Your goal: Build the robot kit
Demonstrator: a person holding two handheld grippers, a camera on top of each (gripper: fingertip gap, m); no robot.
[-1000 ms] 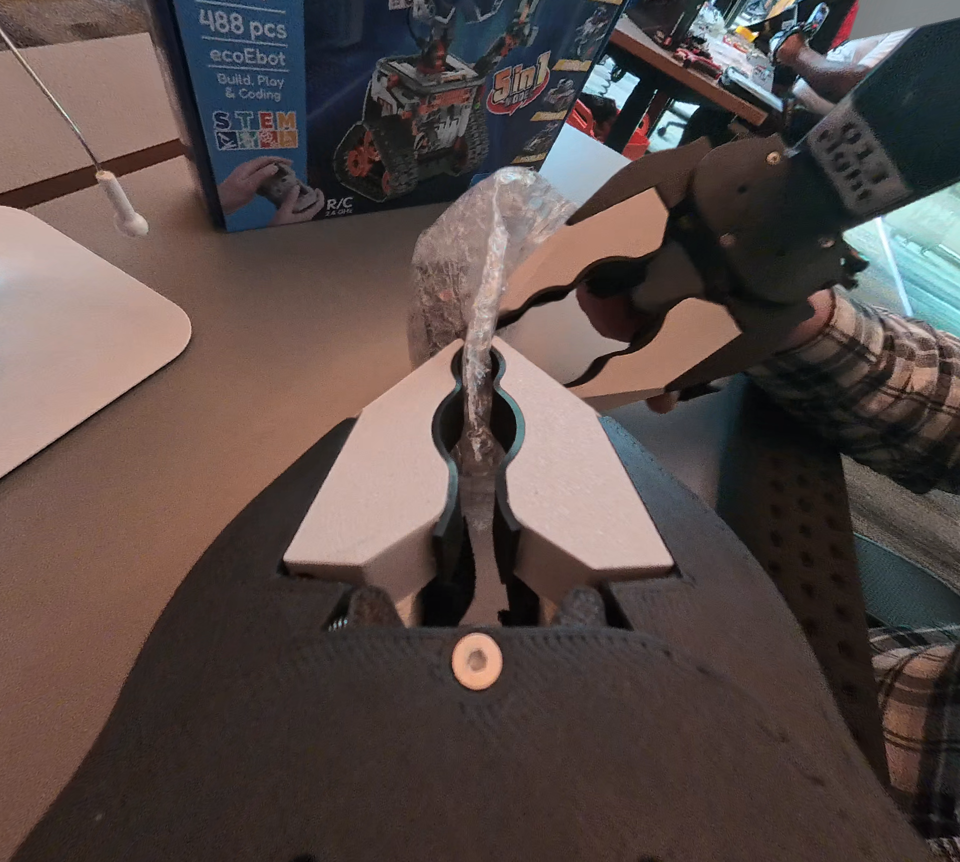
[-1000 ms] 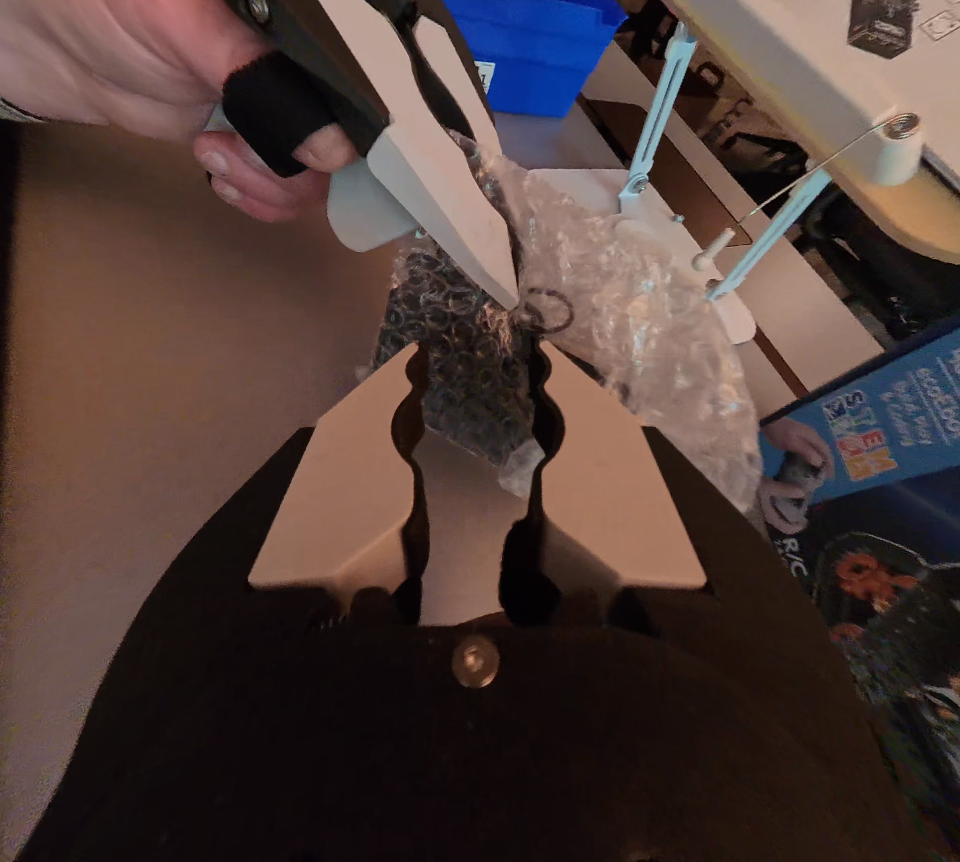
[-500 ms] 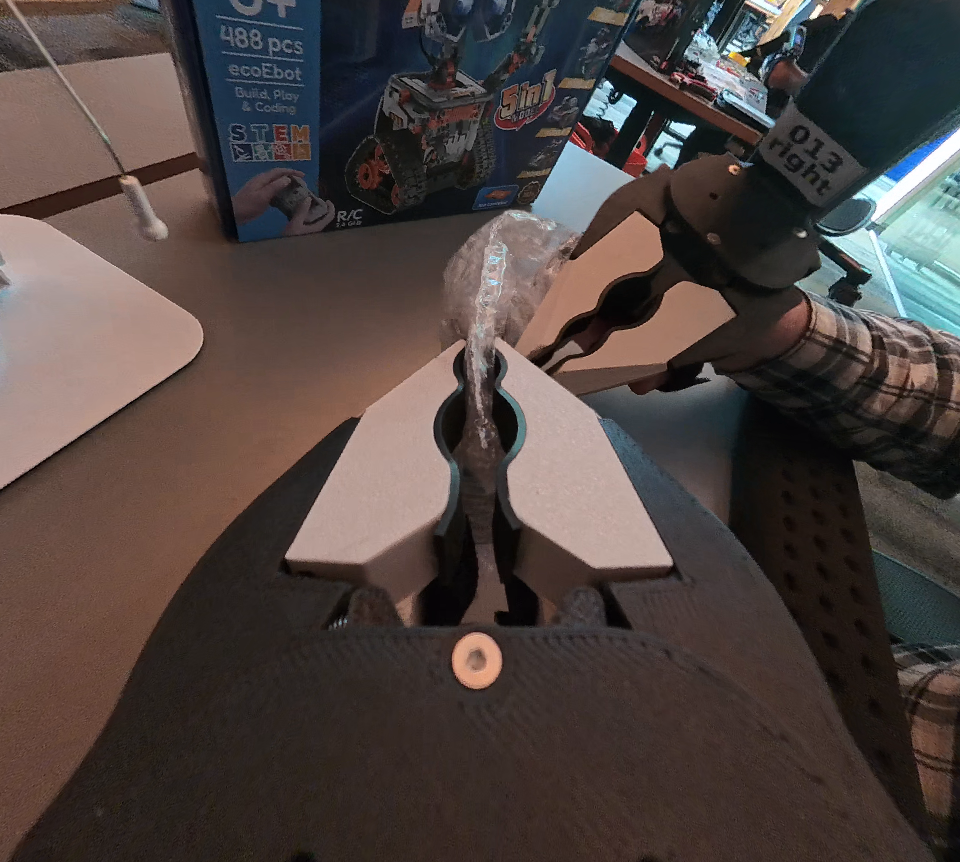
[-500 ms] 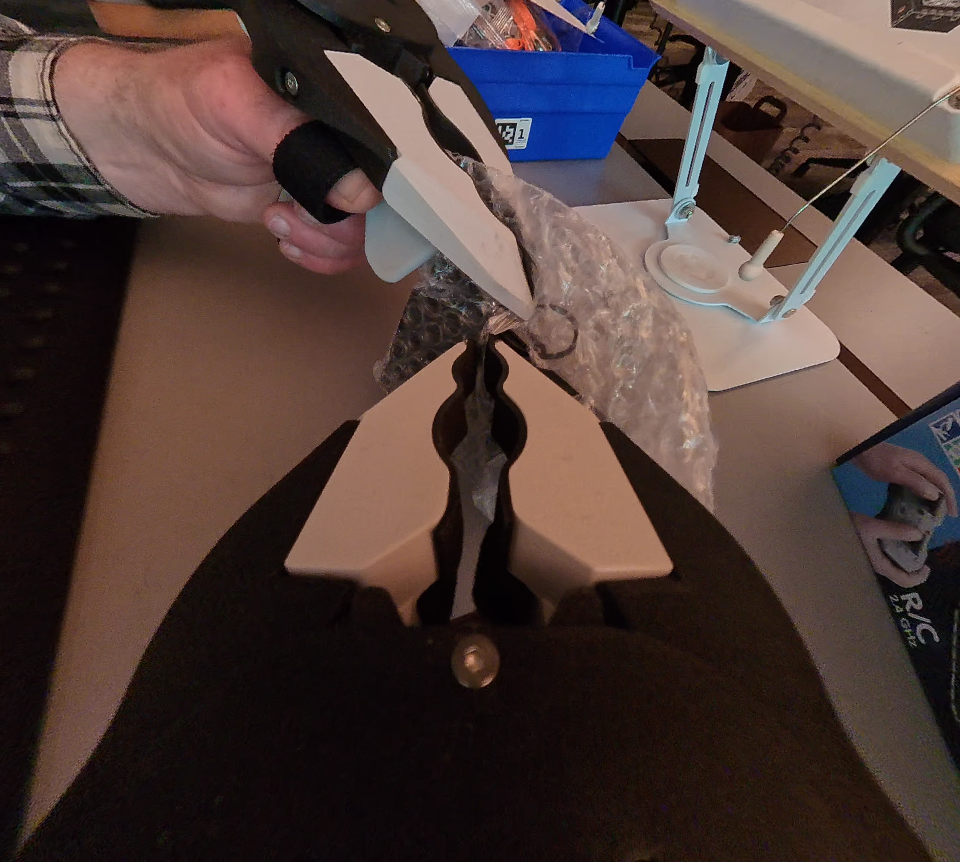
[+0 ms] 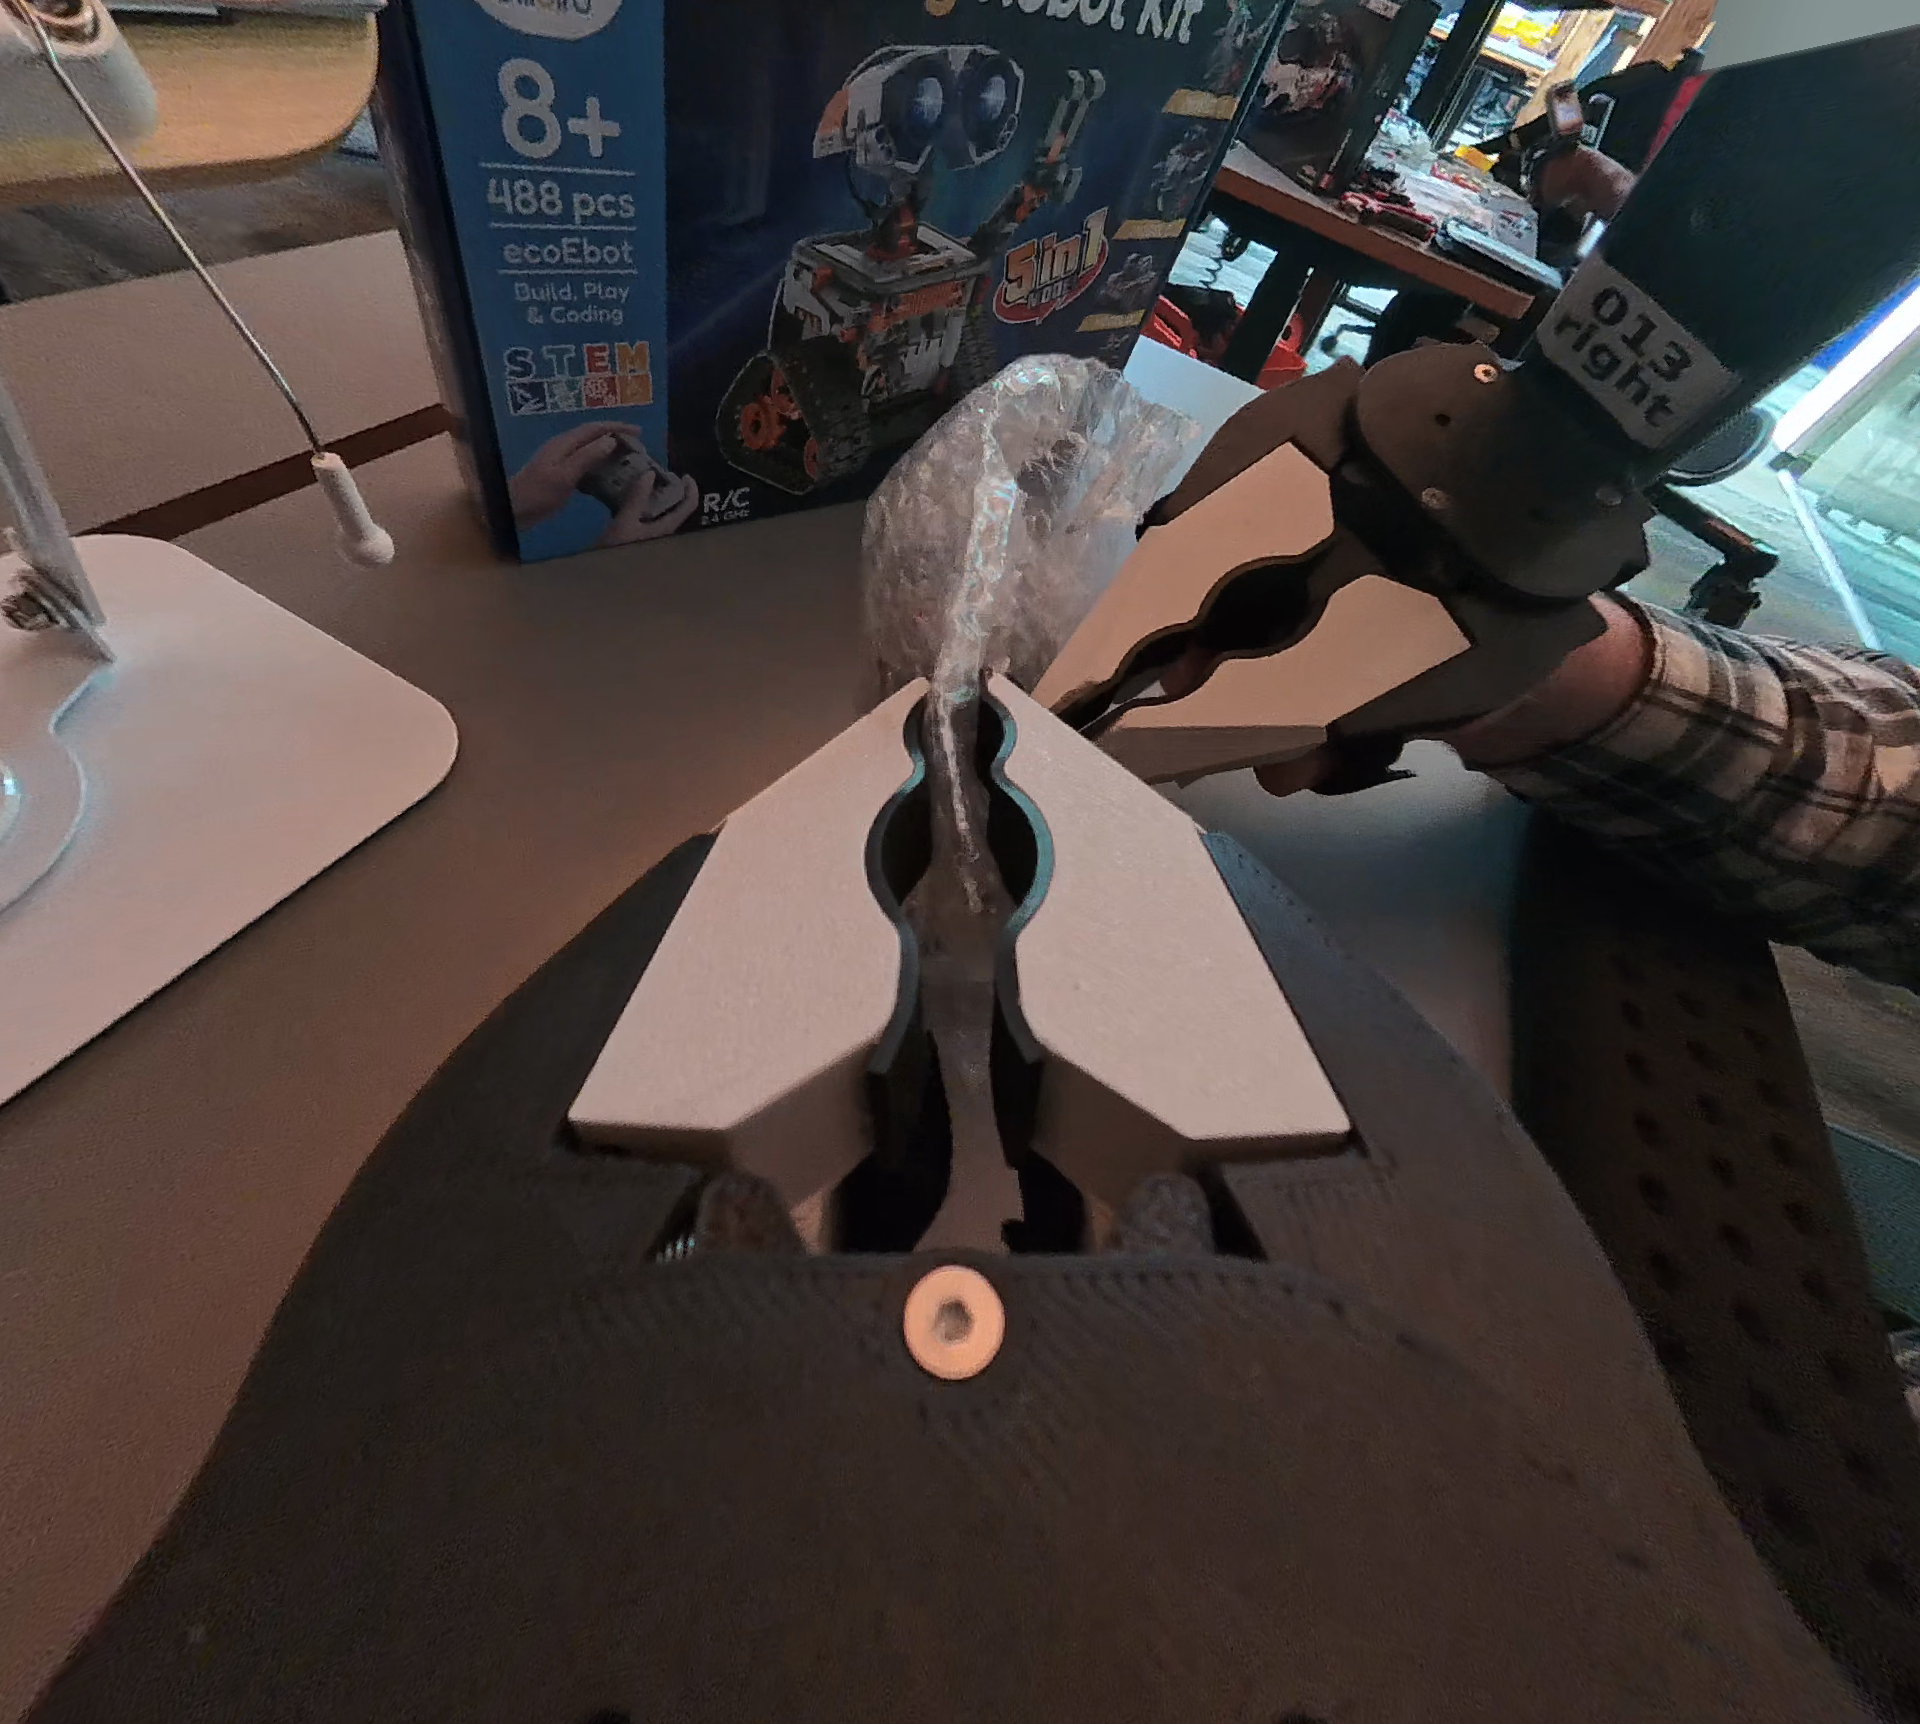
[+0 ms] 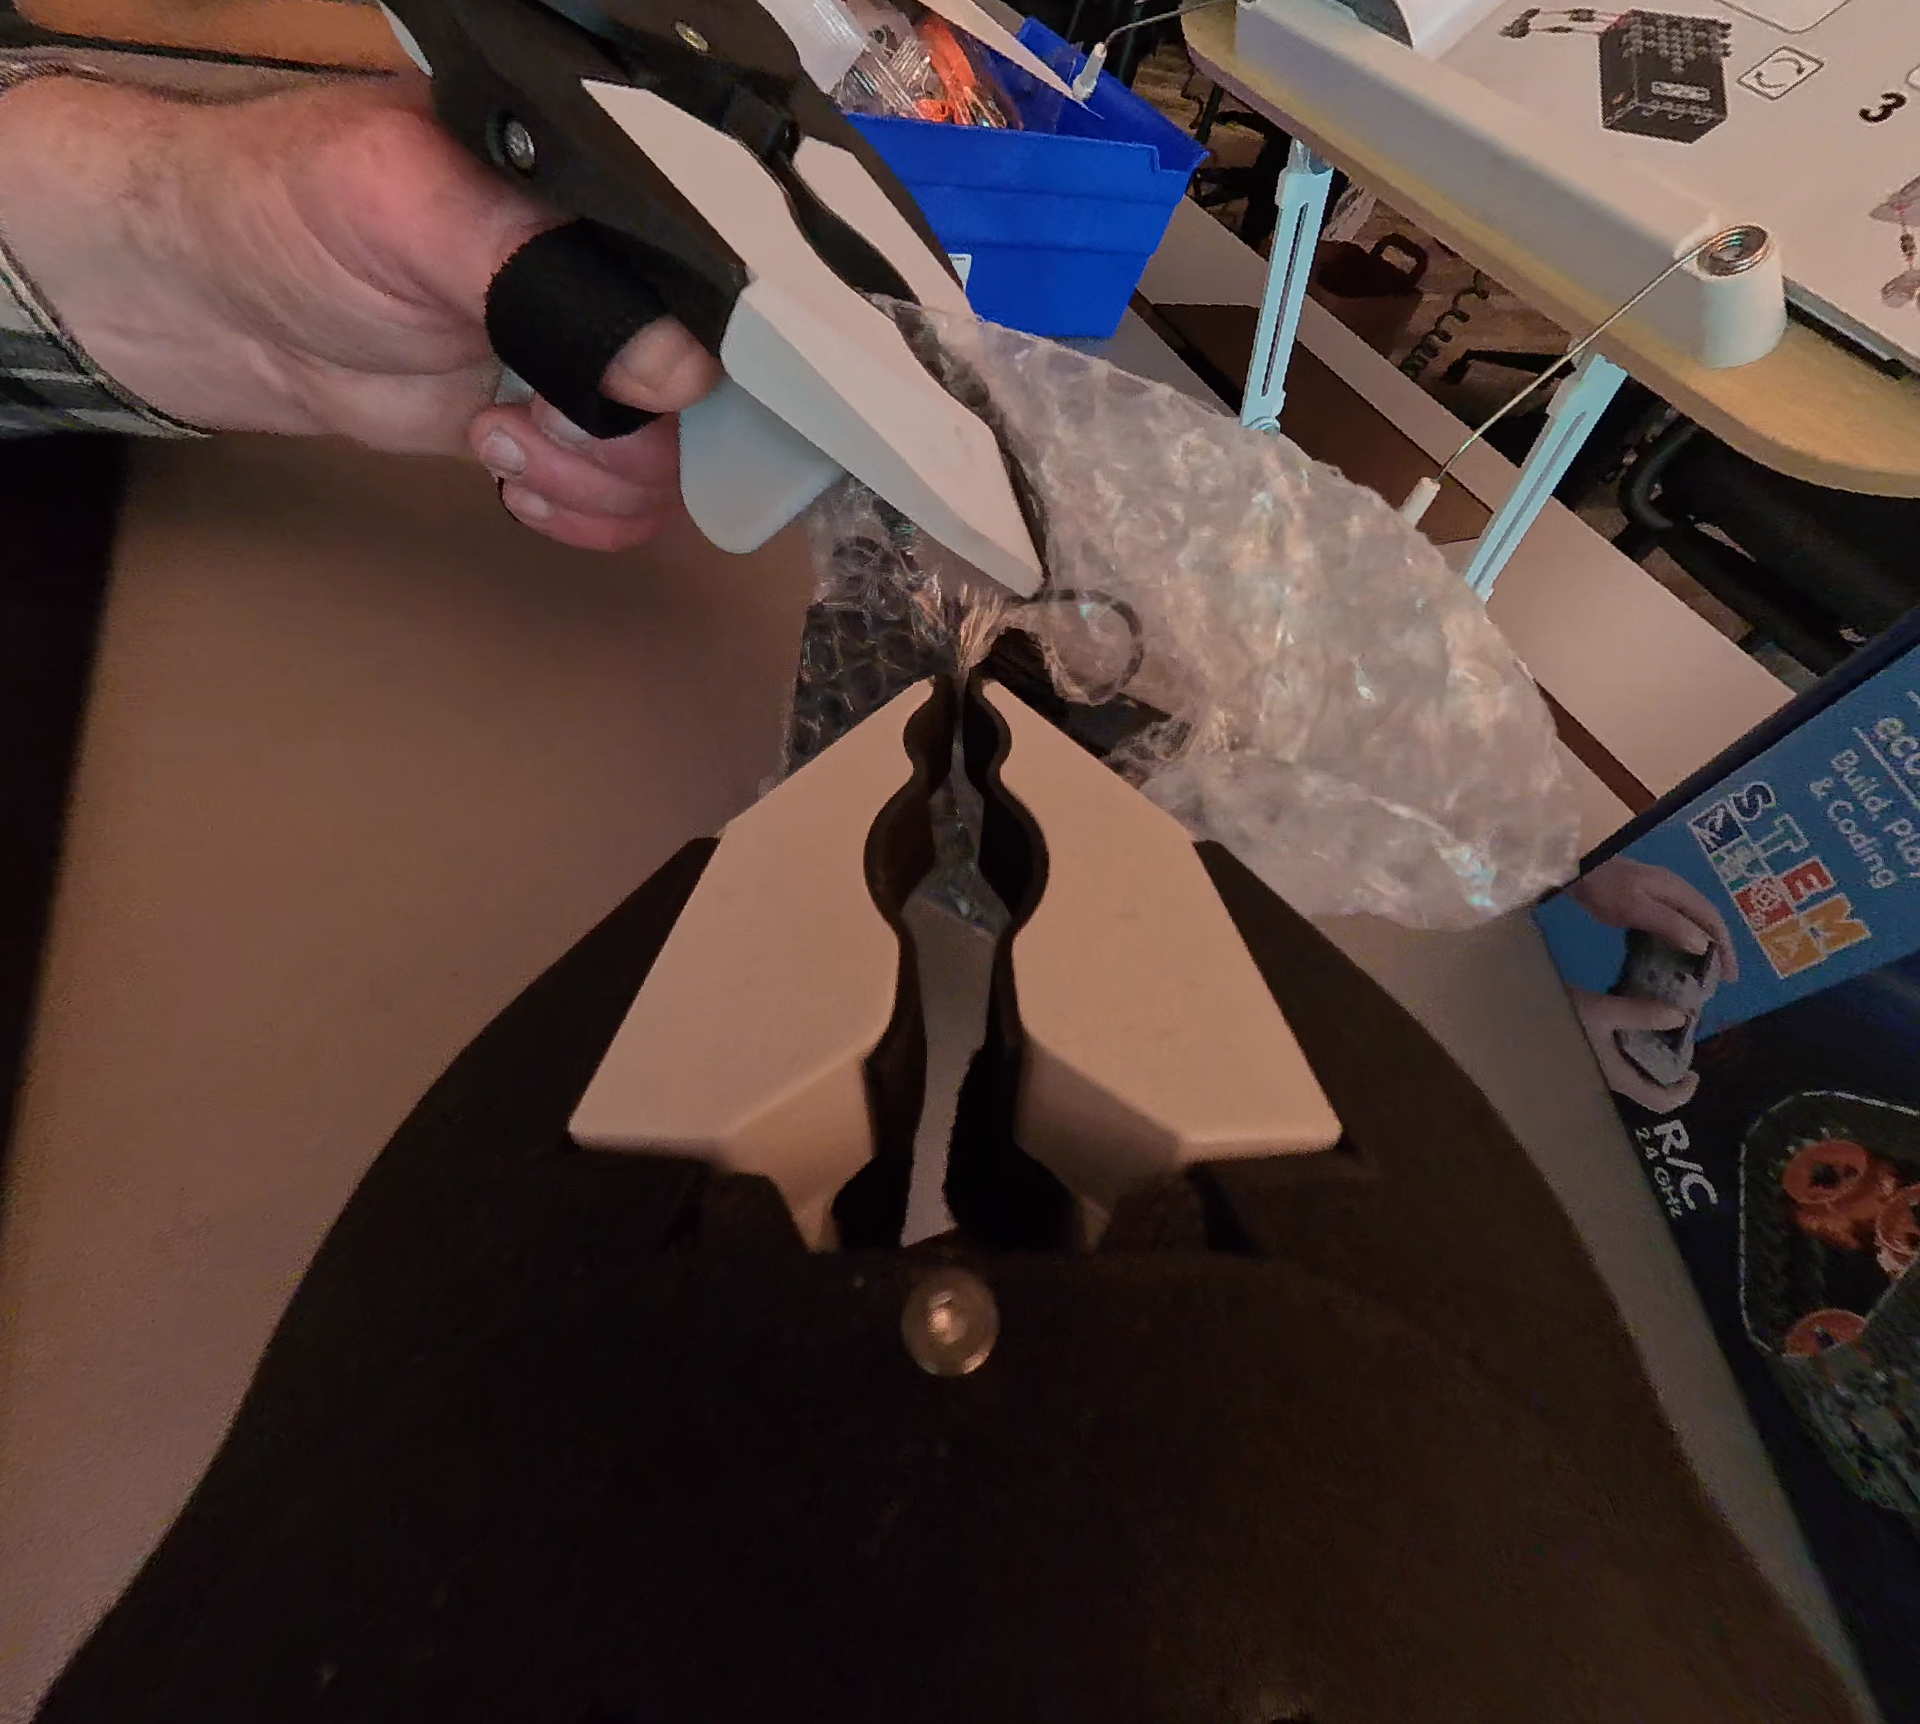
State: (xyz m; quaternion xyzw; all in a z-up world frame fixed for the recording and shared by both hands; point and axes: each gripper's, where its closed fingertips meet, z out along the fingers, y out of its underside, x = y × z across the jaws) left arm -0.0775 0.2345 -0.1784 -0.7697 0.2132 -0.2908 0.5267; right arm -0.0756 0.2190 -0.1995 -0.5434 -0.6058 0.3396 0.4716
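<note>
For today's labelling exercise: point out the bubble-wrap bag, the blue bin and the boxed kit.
bubble-wrap bag (image 6: 1299,635), right wrist view, on its crinkled clear side.
blue bin (image 6: 1029,220), right wrist view, on its front wall.
boxed kit (image 5: 831,147), left wrist view, on its printed front face.

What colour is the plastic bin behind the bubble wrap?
Blue bin, clearest in the right wrist view.

Left wrist view: close behind its own fingers, facing the toy box (image 5: 831,168) across the table. Right wrist view: close, facing the blue bin (image 6: 1029,220) and bookstand. Both share the bubble-wrap bag (image 5: 997,511), seen from opposing sides
</note>
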